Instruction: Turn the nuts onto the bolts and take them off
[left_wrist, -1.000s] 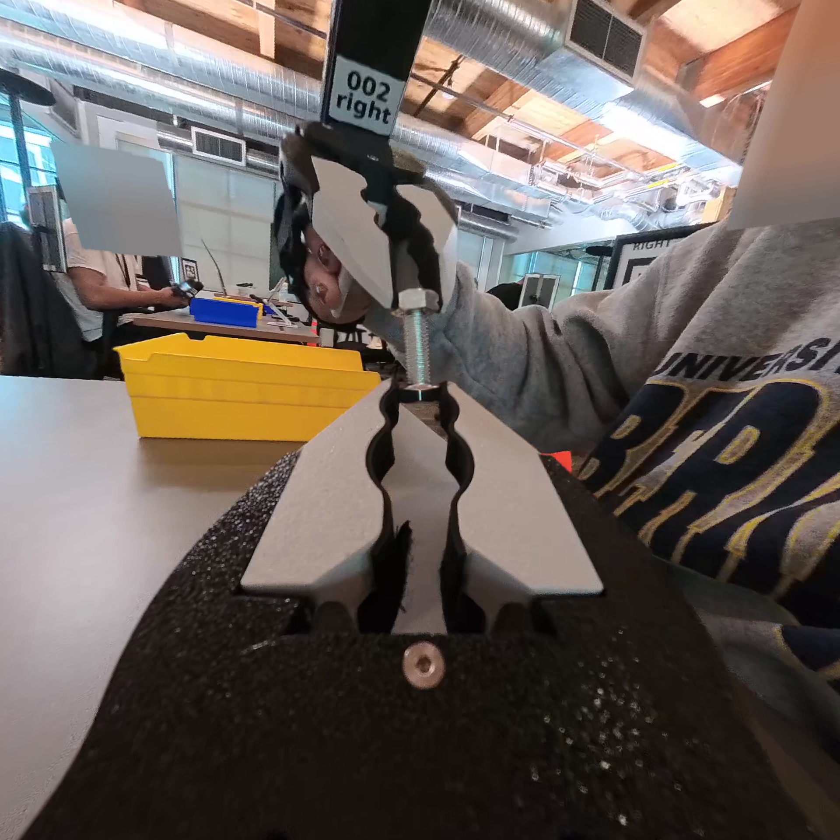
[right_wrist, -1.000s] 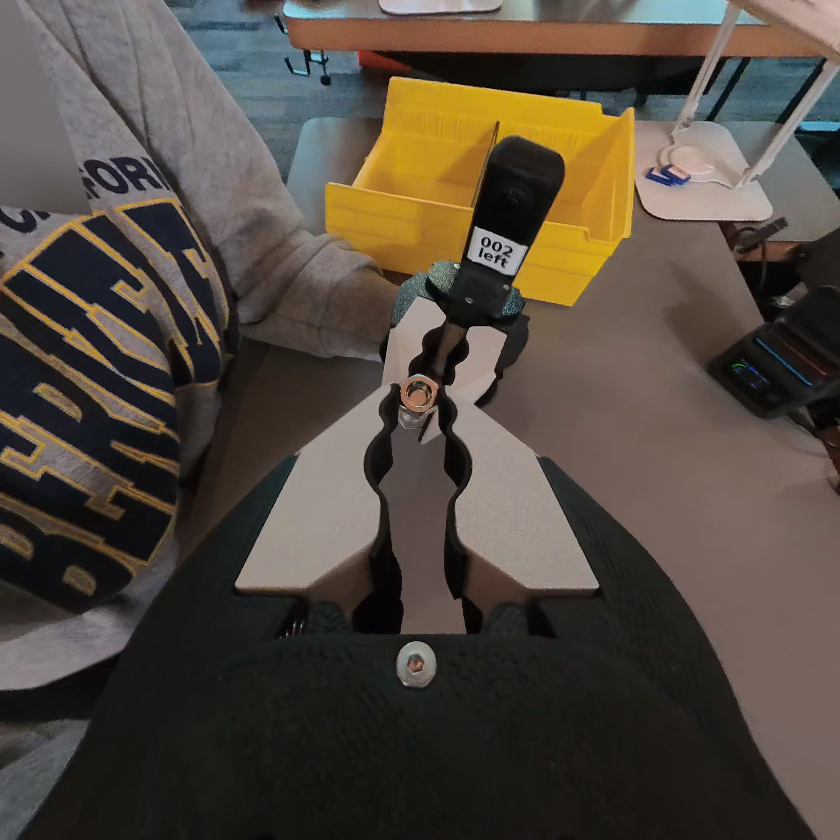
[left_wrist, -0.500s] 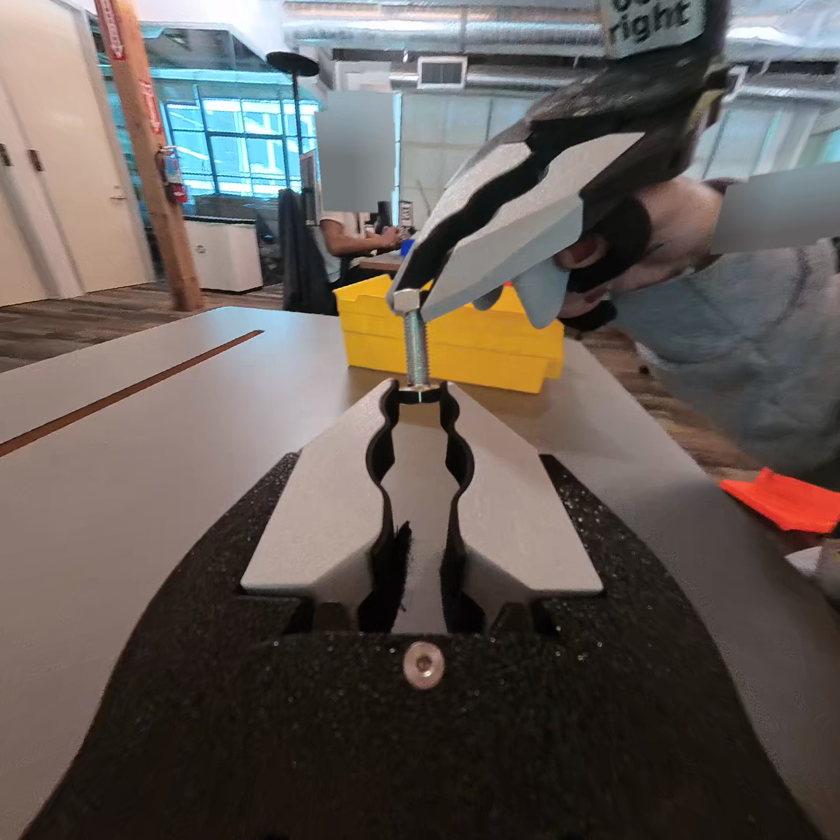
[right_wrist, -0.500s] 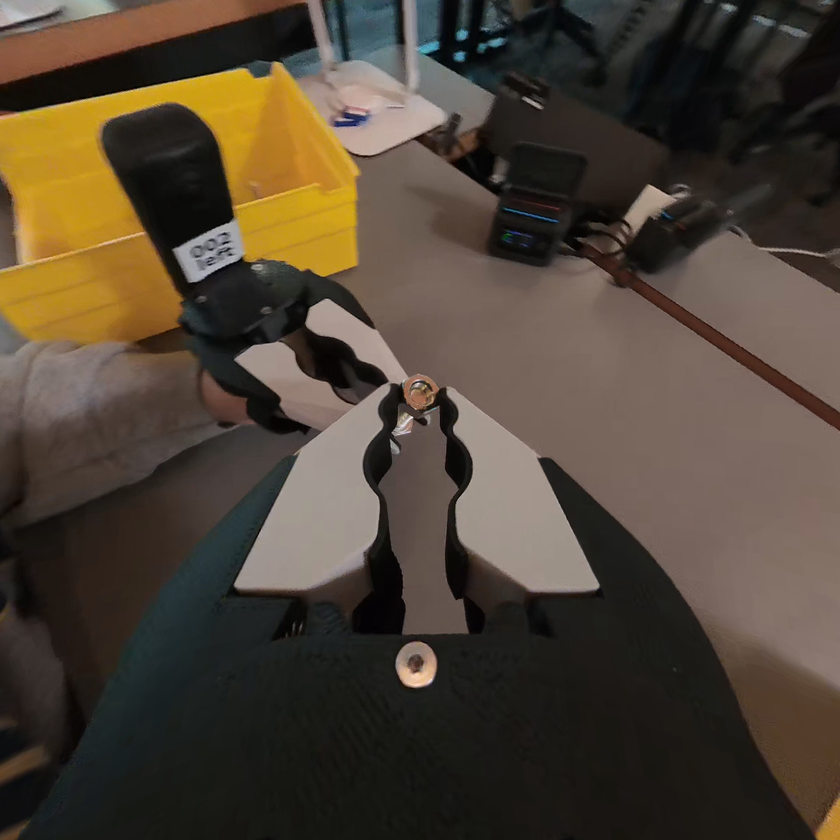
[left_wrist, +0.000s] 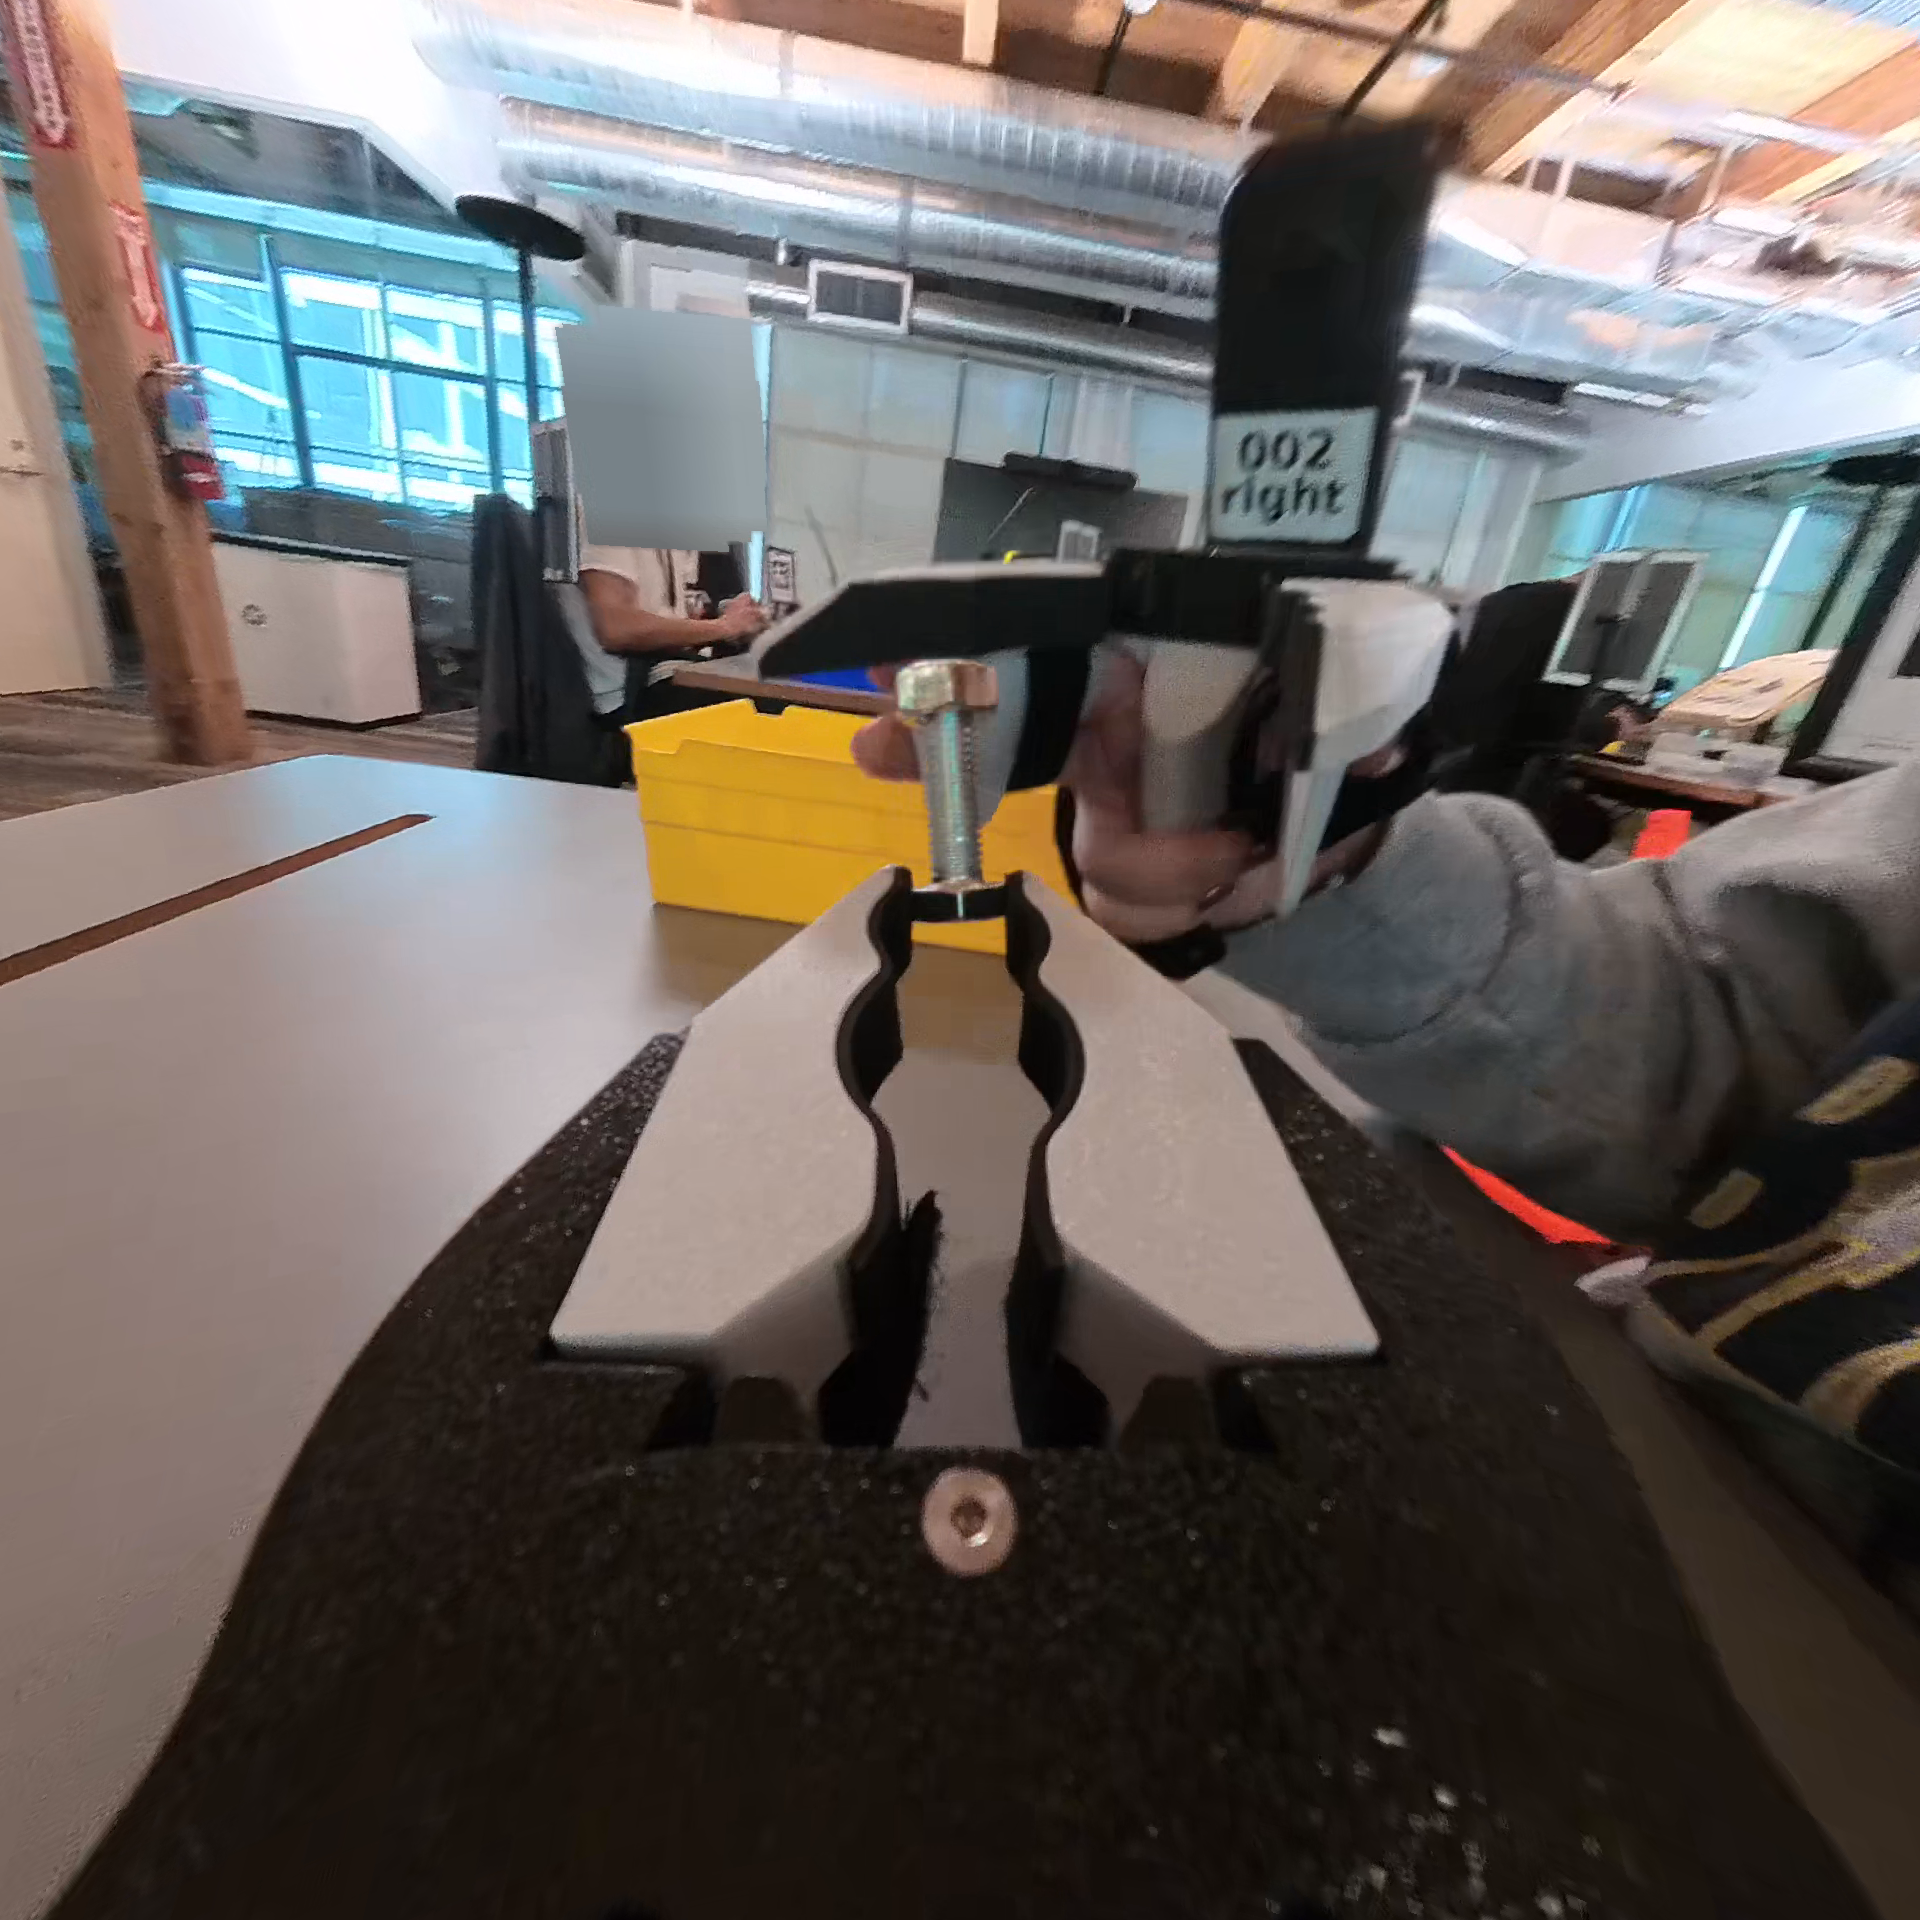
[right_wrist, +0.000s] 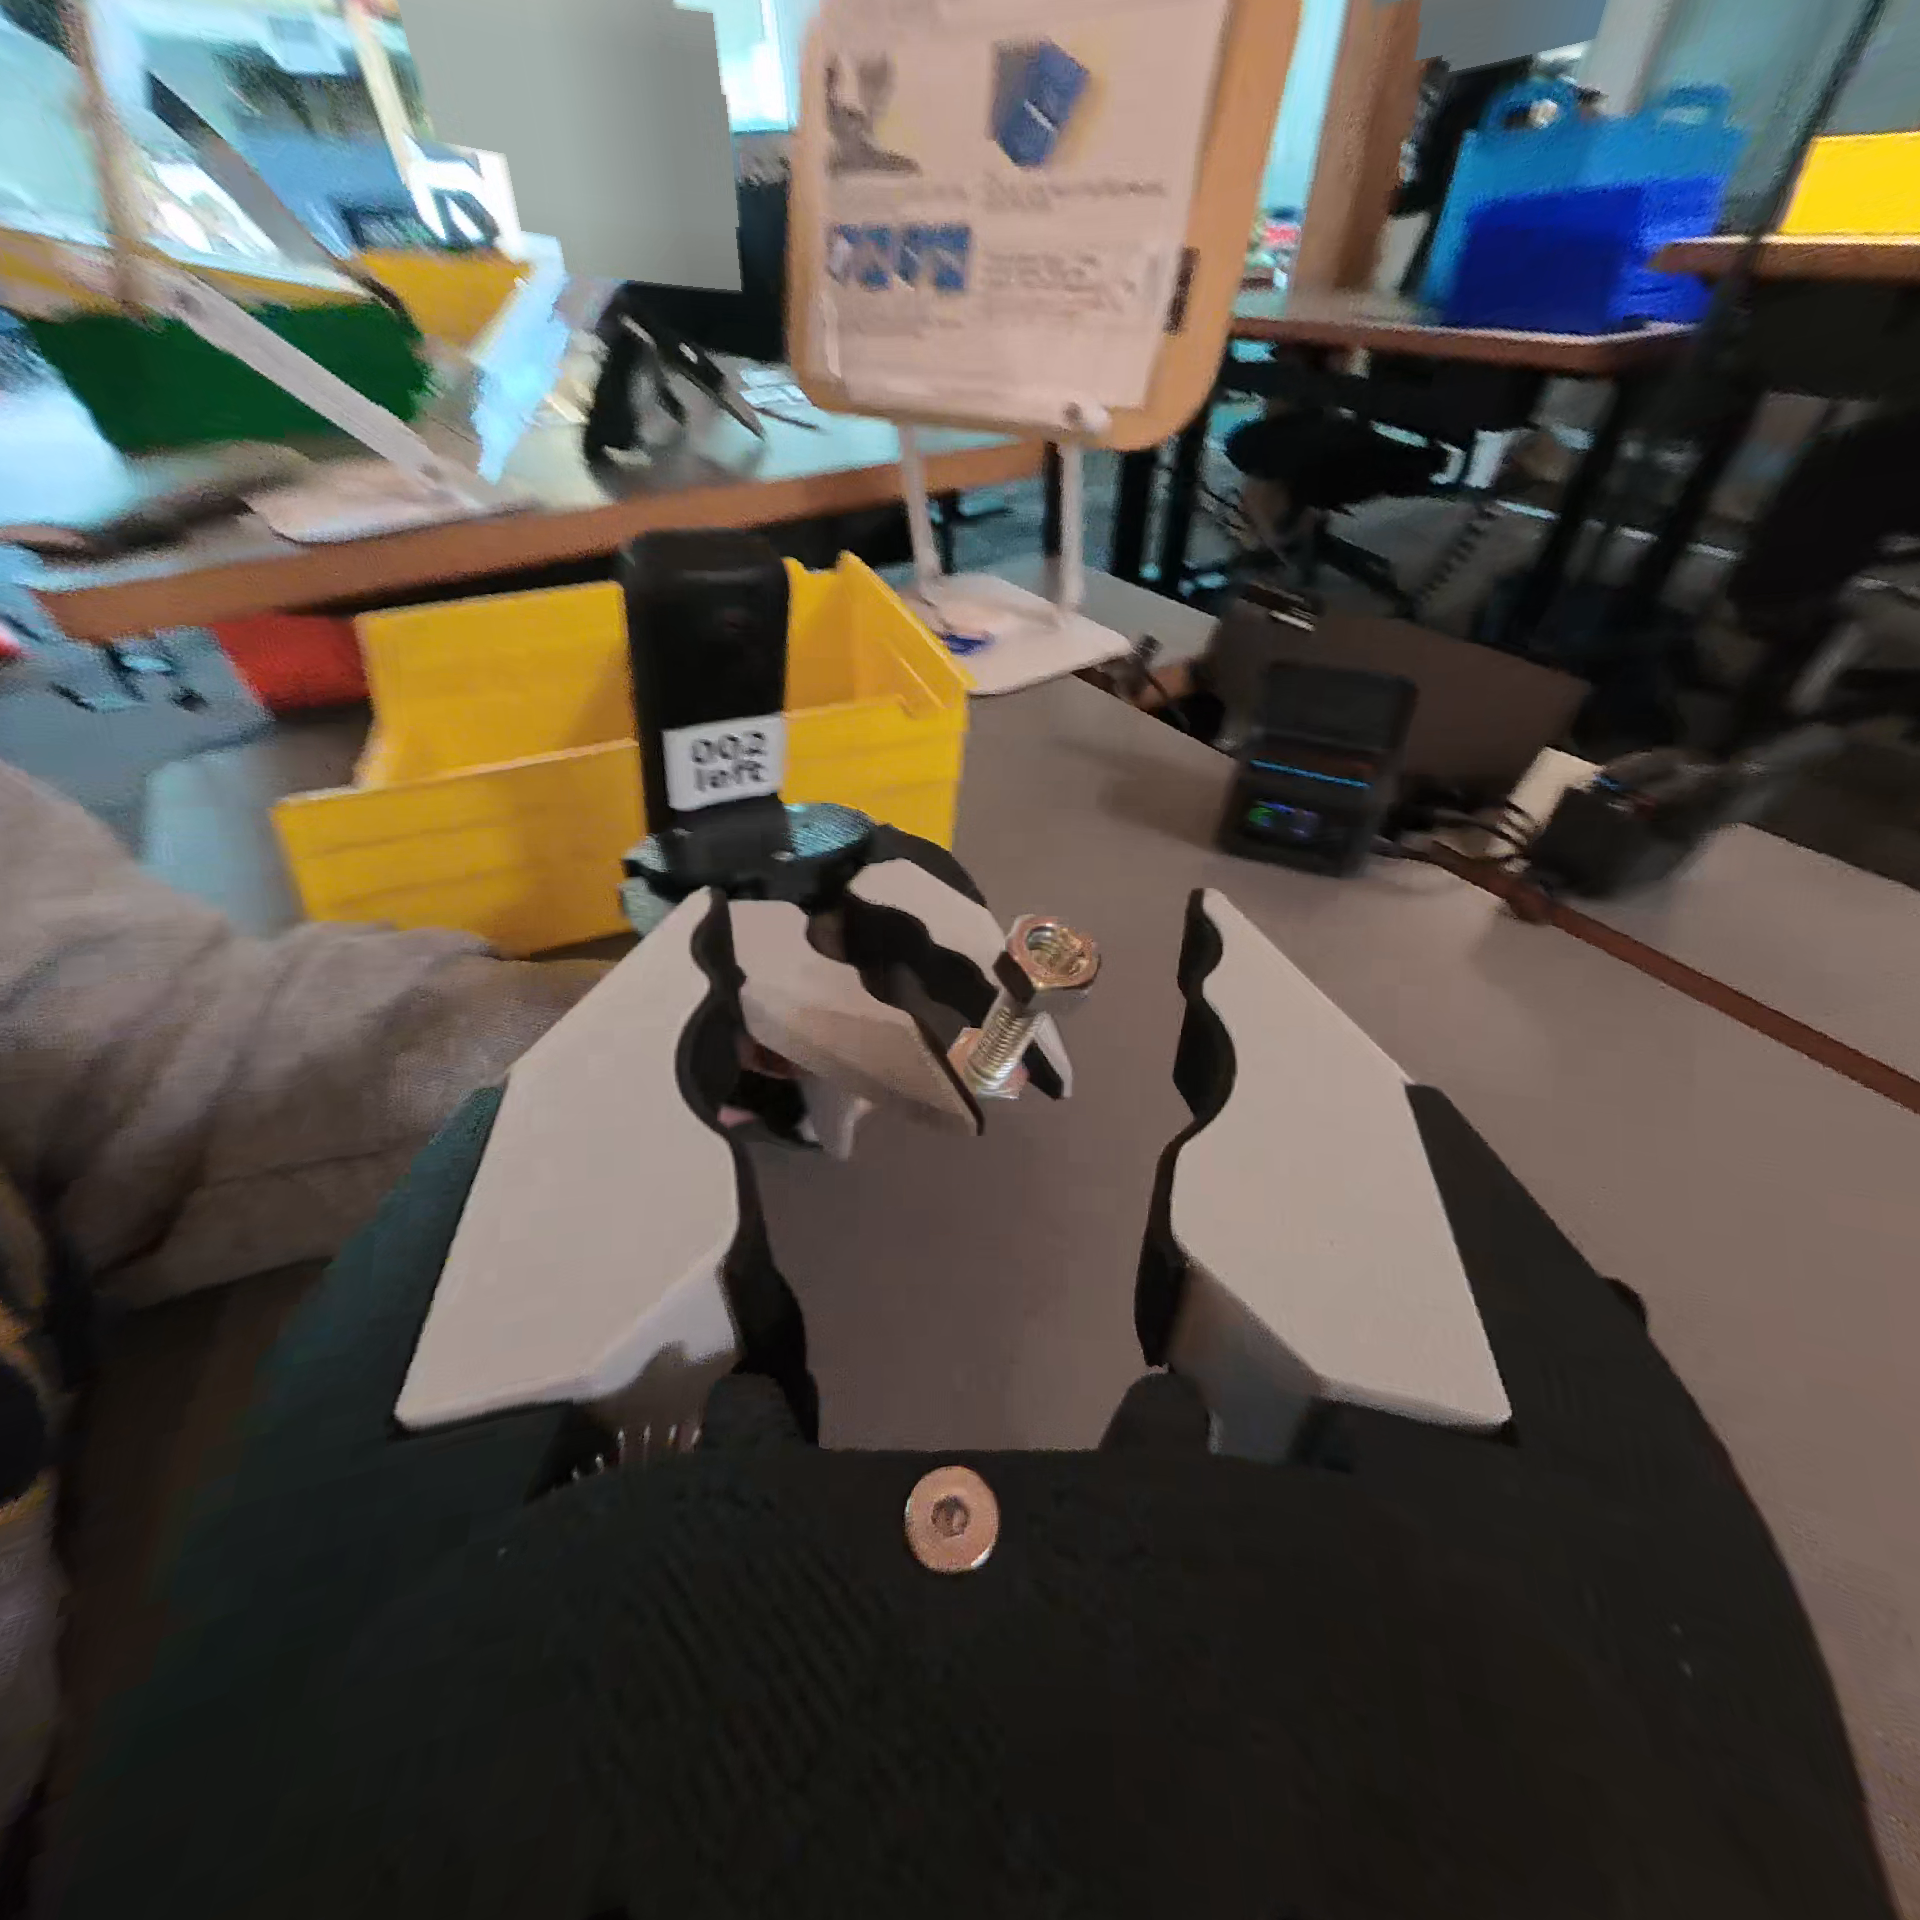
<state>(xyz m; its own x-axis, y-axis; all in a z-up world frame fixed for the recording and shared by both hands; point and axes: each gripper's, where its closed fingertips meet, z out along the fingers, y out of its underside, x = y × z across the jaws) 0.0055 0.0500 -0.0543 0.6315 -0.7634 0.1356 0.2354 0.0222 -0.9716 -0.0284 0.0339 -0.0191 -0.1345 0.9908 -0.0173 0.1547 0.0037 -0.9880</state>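
We are mid-turn on one bolt (left_wrist: 954, 790), held upright in the air in front of the yellow bin (left_wrist: 748, 821), above the surface (left_wrist: 312, 1039). The left gripper (left_wrist: 958, 902) has its fingers pinching the bolt's lower hex end. The right gripper (right_wrist: 956, 906) has its fingers spread either side of the upper hex end, touching nothing. We judge this a re-grip: next they must close squarely on that hex and twist.

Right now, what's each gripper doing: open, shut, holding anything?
Left gripper: shut on the bolt's lower end.
Right gripper: open, holding nothing.
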